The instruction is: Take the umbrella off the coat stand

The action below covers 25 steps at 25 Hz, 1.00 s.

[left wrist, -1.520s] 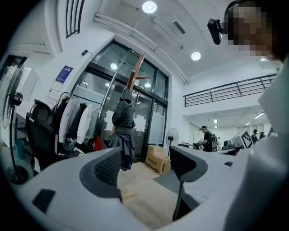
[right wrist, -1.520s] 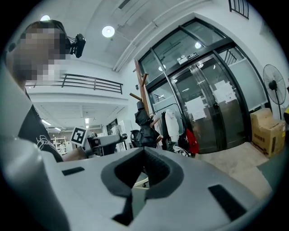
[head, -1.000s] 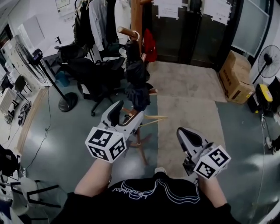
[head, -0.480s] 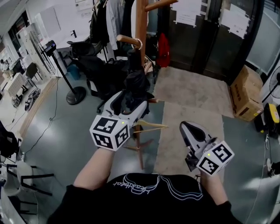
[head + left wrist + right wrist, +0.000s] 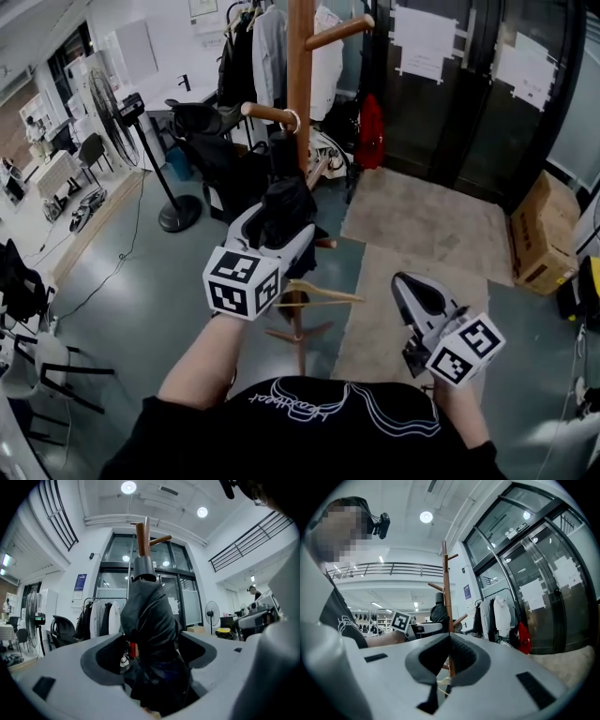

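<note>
A folded black umbrella hangs by its loop from a left-hand peg of the wooden coat stand. My left gripper reaches up at the umbrella's lower bundle, and both jaws press its fabric. In the left gripper view the umbrella fills the gap between the jaws of the left gripper, with the stand's pole above it. My right gripper is held low to the right, shut and empty. The right gripper view shows the stand and the umbrella beyond the closed right gripper.
A wooden hanger lies by the stand's feet. Office chairs and hanging clothes stand behind, a floor fan to the left. Dark glass doors, a red bag, a mat and a cardboard box are to the right.
My left gripper rose from below the umbrella and now has the bundle between its jaws. The head view tilted up. The right gripper stayed low and shut.
</note>
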{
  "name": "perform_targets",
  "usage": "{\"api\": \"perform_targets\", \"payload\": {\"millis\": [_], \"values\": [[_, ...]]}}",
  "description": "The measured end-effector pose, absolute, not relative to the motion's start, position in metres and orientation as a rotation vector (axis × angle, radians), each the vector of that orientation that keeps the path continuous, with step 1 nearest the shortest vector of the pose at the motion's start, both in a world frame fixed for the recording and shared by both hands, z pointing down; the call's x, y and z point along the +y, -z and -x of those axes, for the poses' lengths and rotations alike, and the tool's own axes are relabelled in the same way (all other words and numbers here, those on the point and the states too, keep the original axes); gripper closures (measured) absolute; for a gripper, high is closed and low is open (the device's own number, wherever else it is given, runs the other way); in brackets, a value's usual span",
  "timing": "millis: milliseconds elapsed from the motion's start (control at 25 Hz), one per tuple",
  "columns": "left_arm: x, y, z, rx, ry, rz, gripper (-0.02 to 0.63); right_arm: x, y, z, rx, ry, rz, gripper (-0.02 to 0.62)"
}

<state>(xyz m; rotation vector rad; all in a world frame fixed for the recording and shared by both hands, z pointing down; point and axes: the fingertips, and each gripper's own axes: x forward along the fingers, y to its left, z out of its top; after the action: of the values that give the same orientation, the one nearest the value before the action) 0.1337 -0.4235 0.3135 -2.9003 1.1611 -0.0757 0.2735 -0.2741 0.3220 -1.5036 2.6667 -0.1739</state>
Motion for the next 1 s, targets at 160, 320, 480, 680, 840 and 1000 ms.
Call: {"api": "perform_targets", "payload": {"millis": [160,320,480,680,840,1000], "values": [[-0.428,-0.316,-0.137,1.173,0.062,2.901,0.253,-0.281,-0.323,-0.281,2.688,0.165,1.473,0.592],[-0.431,-0.32,-0.141,1.183,0.063,2.91,0.255,-0.286,-0.329,-0.284,2.723,0.167,1.437,0.592],[-0.431,-0.321,-0.143,1.185,0.053,2.93,0.279,-0.29,-0.333,-0.289,2.746,0.179,1.408,0.592],[-0.428,-0.319,-0.143,1.19,0.04,2.963,0.333,-0.291,-0.336,-0.29,2.766,0.187,1.384,0.592],[-0.428,-0.322,-0.145,1.209,0.04,2.97,0.348,-0.296,-0.346,-0.297,2.78,0.209,1.372,0.592],[-0.423,-0.317,-0.133,1.204,0.031,2.978,0.359,-0.294,-0.353,-0.285,2.806,0.239,1.359,0.592]]}}
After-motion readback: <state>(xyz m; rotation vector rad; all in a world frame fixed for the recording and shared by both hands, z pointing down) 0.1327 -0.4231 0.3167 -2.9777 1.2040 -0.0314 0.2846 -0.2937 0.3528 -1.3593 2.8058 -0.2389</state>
